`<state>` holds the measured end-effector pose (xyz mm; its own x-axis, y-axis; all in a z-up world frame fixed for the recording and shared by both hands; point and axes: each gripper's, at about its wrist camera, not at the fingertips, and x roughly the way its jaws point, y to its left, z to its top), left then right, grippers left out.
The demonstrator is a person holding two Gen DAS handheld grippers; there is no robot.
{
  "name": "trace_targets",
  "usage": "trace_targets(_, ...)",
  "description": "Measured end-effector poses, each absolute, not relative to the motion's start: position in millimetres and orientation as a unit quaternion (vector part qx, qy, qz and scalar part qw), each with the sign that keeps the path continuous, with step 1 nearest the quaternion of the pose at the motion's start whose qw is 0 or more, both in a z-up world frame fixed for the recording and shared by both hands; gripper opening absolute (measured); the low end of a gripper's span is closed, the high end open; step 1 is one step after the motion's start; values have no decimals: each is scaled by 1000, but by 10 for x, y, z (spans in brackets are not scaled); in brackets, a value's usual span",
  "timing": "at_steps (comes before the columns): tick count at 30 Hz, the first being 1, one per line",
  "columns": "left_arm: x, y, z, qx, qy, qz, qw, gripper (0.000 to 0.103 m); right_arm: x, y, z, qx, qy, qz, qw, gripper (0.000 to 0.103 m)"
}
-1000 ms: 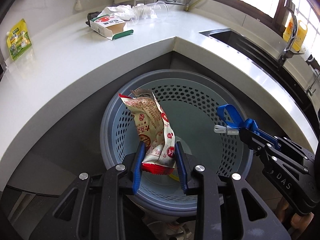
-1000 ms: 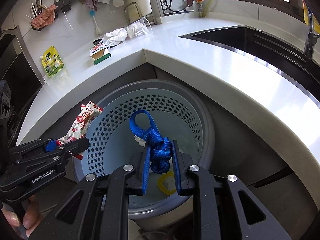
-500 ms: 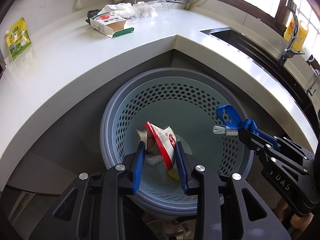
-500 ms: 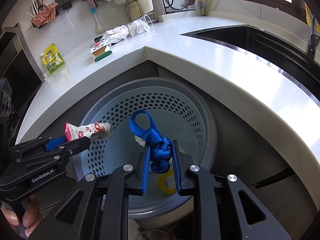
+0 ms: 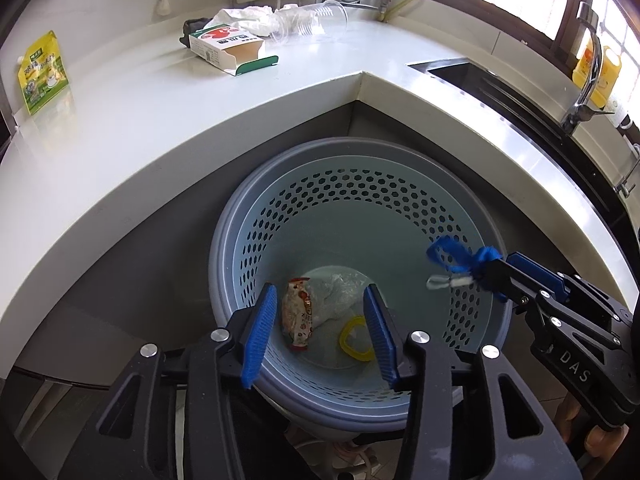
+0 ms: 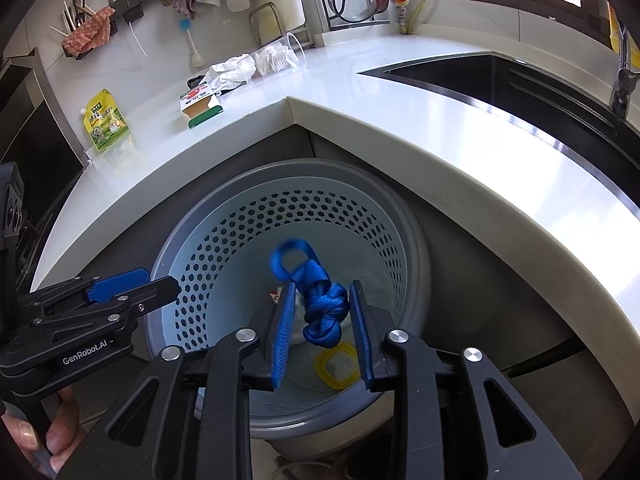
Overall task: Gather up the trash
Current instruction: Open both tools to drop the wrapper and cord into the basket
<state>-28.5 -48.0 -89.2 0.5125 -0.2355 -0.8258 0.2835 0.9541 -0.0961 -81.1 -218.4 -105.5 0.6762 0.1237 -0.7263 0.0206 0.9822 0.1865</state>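
Below the corner of the white countertop (image 5: 168,128) stands the perforated blue-grey waste basket (image 5: 360,184), the landmark for both views.

Left wrist view: the left gripper (image 5: 318,330) hangs over the basket's near rim, its jaws opening and standing apart with nothing between the pads. Directly beneath them, on the basket floor, lies a red-and-white snack wrapper (image 5: 298,320), beside a crumpled clear plastic bag (image 5: 336,296) and a yellow plastic ring (image 5: 356,338). Over the basket's right side the right gripper (image 5: 490,276) reaches in with a knotted blue strap (image 5: 460,258) at its tips. Beyond the basket, on the countertop, lie an opened carton (image 5: 228,46), a clear plastic cup (image 5: 316,22) on its side, crumpled white paper (image 5: 248,16) and a yellow-green pouch (image 5: 40,72).

Right wrist view: the right gripper (image 6: 322,328) is over the basket (image 6: 392,216), jaws opening; the blue strap (image 6: 320,300) is between the pads, blurred, and seems clear of both. The yellow ring (image 6: 336,368) shows on the basket floor below it. At the basket's left rim the left gripper (image 6: 160,286) projects inward, a person's fingers (image 6: 48,436) on its handle. The carton (image 6: 200,104) and pouch (image 6: 106,124) lie on the countertop (image 6: 400,120) beyond the basket.
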Motion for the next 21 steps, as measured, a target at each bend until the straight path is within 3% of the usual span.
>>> trace_targets(1, -287, -477, -887, 25, 470, -149, 870, 48, -820, -2187, -1044, 90, 398, 27, 913, 48)
trace_targets(2, -289, -472, -884, 25, 469, -148, 870, 49, -828, -2193, -1035, 91, 395, 26, 914, 50)
trace_targets(21, -294, -408, -821, 21, 458, -137, 878, 68, -840, -2240, -995, 102, 387, 20, 916, 56)
